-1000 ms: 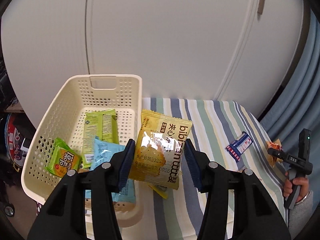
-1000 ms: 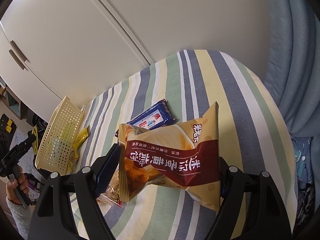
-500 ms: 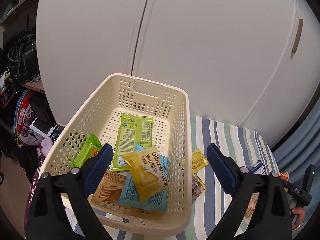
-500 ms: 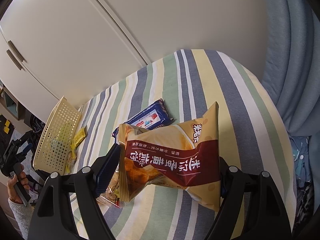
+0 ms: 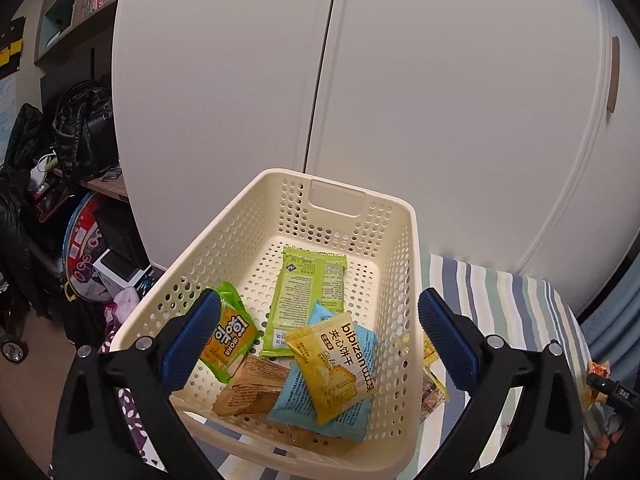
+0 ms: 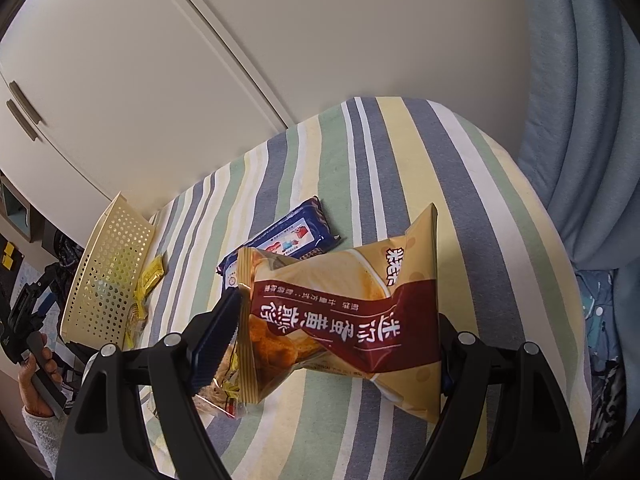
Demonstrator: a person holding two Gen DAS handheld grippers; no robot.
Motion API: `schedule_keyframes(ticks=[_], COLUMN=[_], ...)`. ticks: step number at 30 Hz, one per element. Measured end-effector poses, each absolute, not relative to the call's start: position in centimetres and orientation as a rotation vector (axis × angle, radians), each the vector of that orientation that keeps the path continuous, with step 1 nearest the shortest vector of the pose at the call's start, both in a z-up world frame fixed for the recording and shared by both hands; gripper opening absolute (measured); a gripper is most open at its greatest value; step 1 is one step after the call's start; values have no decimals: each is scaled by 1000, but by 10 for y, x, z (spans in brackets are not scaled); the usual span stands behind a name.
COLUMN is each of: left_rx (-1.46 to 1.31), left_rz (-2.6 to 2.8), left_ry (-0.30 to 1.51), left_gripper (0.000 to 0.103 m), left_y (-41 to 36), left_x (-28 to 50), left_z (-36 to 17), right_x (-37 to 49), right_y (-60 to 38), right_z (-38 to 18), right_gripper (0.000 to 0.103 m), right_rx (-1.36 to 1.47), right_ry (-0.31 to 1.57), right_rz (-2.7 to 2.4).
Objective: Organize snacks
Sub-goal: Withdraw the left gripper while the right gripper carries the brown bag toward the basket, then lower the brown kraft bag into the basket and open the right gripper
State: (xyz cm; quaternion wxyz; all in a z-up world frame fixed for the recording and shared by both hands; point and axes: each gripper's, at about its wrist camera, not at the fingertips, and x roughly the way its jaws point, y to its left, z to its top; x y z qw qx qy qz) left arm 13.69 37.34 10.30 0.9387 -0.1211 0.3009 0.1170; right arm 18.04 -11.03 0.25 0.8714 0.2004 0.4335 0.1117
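Basket (image 5: pixel 394 248) — full, blue packet (image 6: pixel 280 242) behind bag (image 6: pixel 344 312)

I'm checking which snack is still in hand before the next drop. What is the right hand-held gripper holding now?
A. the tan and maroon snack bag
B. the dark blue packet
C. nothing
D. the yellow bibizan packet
A: the right hand-held gripper is shut on the tan and maroon snack bag, raised above the striped cloth, while the dark blue packet lies on the cloth and the yellow bibizan packet sits in the basket.
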Motion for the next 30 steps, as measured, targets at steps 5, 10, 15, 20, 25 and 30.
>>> schedule_keyframes(ticks=[5,10,15,20,25,30], left_rx=[-249,-243,-268,-312,-314,-326], left_rz=[255,310,324,370,450,458], left_ry=[608,603,586,559,533,513], left_gripper=[100,100,100,100,100,100], left_y=[379,387,400,422,440,448], left_x=[134,132,127,118,110,105], left_z=[98,95,97,101,104,108], right_x=[178,178,183,191,196,203], right_y=[-100,-59,5,84,161,229], right_z=[12,41,77,105,125,130], right_gripper=[79,79,79,79,79,79], right_rx=[373,300,214,143,77,38], right_ry=[885,846,796,760,740,751], right_rz=[190,237,343,480,604,679])
